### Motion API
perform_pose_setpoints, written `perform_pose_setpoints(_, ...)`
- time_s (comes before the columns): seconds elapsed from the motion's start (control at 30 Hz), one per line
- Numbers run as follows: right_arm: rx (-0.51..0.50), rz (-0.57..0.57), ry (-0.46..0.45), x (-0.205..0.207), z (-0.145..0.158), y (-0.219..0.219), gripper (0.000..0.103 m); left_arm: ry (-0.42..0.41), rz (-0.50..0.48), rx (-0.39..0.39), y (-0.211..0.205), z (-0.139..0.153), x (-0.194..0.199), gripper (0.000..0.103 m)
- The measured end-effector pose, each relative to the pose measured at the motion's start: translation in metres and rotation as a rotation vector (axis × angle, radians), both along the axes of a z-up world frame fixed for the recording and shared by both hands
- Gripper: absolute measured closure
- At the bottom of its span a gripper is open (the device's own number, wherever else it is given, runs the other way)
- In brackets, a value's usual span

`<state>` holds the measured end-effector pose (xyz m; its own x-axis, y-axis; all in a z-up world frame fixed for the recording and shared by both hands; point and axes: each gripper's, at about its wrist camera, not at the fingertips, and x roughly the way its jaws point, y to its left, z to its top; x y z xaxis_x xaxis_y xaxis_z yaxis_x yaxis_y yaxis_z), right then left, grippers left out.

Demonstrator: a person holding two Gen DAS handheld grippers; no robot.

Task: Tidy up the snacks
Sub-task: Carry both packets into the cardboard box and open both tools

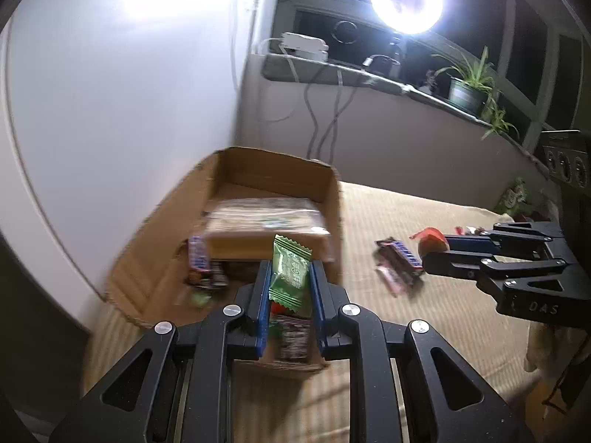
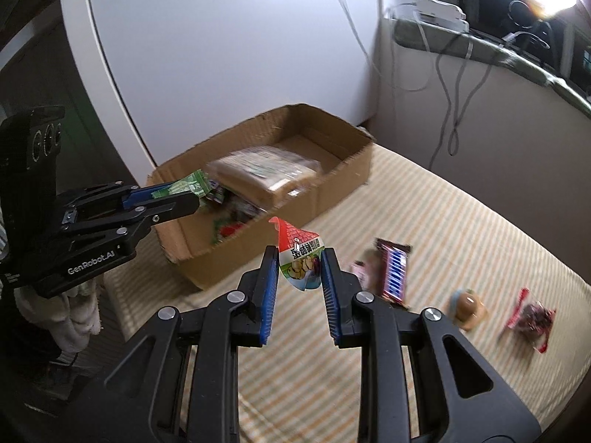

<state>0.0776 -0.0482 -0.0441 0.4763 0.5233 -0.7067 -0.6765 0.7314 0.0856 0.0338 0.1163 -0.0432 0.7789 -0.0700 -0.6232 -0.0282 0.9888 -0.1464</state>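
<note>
A striped cloth covers the surface, and at its far left, against a white wall, sits an open cardboard box already holding a large tan packet and several small wrappers. Loose snacks lie on the cloth to the right of the box: a purple-and-brown bar, a small round brown-topped sweet and a red-edged packet.

The left gripper is pinched on a green sachet, poised at the box's near edge. The right gripper is clamped on a red-topped teardrop packet, over the cloth just right of the box.

Both packets are thin and slippery and held only by their lower parts, so either could slide out short of the box. The two grippers, converging on one opening, could also knock together or catch the near wall.
</note>
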Motion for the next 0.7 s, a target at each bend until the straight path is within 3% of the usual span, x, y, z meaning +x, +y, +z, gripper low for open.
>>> perform_pose_setpoints(0.3, -0.008, 0.065, 0.004, -0.001, -0.002, 0.049, 0.079, 0.012, 0.066, -0.005, 0.038, -0.008, -0.001, 0.085)
perform_pose_setpoints(0.7, -0.042, 0.111, 0.033, 0.005, -0.017, 0.089, 0.079, 0.03, 0.084, -0.021, 0.054, -0.015, 0.002, 0.085)
